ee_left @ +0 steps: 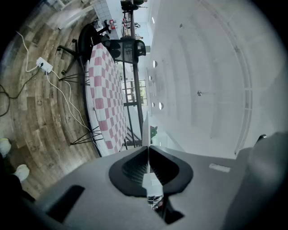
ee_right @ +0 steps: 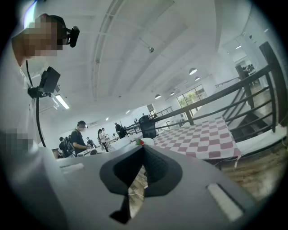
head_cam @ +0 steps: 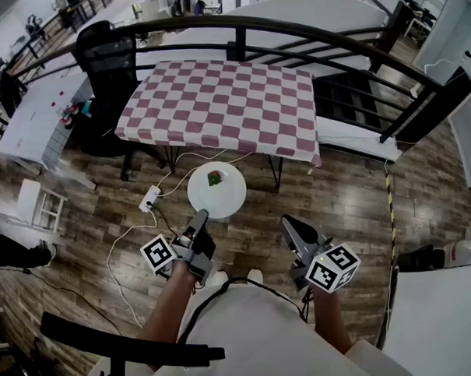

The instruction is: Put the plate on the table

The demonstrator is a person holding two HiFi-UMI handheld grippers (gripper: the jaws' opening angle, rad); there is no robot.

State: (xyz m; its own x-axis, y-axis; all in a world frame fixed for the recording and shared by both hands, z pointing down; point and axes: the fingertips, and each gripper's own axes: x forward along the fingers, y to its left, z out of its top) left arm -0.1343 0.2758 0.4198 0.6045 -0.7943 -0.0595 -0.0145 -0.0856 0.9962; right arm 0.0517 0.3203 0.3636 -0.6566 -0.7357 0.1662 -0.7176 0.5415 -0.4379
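Observation:
A round white plate [head_cam: 220,198] with a small green and red piece of food [head_cam: 214,178] hangs above the wooden floor, in front of the table with the red and white checked cloth [head_cam: 224,106]. My left gripper [head_cam: 199,217] is shut on the plate's near rim. In the left gripper view the plate [ee_left: 147,130] shows edge-on between the closed jaws of the left gripper [ee_left: 148,148]. My right gripper [head_cam: 287,220] is beside the plate, apart from it, shut with nothing in it. In the right gripper view the plate [ee_right: 146,142] peeks just past the right gripper's [ee_right: 143,149] tips.
A black office chair [head_cam: 105,53] stands at the table's far left corner. A dark curved railing [head_cam: 291,33] runs behind the table. A power strip [head_cam: 150,199] and white cables lie on the floor near the table legs. Several people [ee_right: 81,137] stand far off.

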